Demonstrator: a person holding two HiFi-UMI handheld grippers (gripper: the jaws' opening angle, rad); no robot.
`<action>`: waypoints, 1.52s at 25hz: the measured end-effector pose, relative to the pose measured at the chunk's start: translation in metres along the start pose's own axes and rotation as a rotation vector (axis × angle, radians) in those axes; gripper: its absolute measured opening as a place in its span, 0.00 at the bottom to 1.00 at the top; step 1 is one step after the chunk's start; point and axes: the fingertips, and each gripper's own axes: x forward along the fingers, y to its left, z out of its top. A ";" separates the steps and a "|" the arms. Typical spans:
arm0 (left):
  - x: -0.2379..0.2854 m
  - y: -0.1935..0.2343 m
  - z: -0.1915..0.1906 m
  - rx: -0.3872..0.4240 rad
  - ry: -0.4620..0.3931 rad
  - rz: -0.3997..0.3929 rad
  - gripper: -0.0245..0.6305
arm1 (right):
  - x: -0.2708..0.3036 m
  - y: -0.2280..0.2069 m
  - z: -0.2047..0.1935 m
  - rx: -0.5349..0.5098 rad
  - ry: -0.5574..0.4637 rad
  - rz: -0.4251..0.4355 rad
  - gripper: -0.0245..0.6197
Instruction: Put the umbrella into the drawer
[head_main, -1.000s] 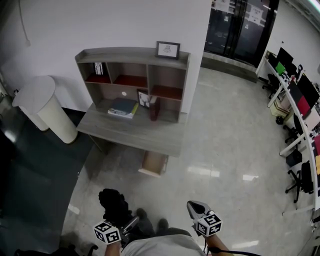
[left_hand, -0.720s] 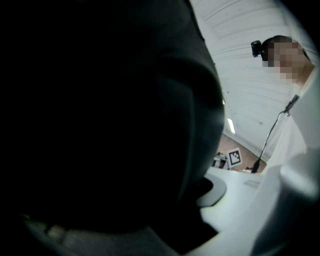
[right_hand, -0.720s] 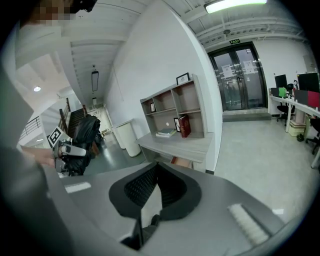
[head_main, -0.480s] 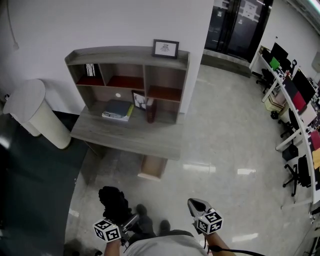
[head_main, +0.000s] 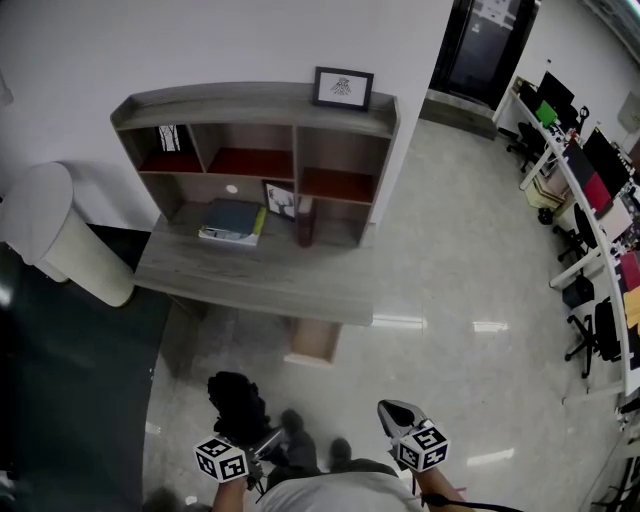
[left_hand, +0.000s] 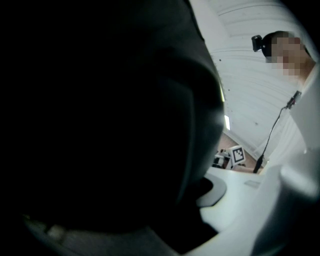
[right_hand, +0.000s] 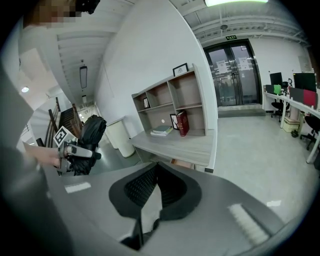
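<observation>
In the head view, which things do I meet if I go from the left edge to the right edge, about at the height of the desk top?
White bin → stack of books → dark red book → office chairs.

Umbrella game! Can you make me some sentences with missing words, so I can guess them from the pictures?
The umbrella in the left gripper is coloured ____.
The right gripper holds ____.
The picture frame stands on ____ of the shelves.
Under the desk, the drawer is ____.
Missing words: black; nothing; top; open.
</observation>
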 end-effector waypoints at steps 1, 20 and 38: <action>0.000 0.005 0.001 -0.003 0.008 -0.005 0.35 | 0.004 0.001 0.000 0.002 0.004 -0.005 0.05; 0.008 0.084 0.014 -0.022 0.143 -0.089 0.35 | 0.069 0.038 0.002 0.052 0.047 -0.100 0.05; 0.074 0.097 -0.015 -0.023 0.249 -0.101 0.35 | 0.102 0.015 -0.025 0.117 0.095 -0.090 0.05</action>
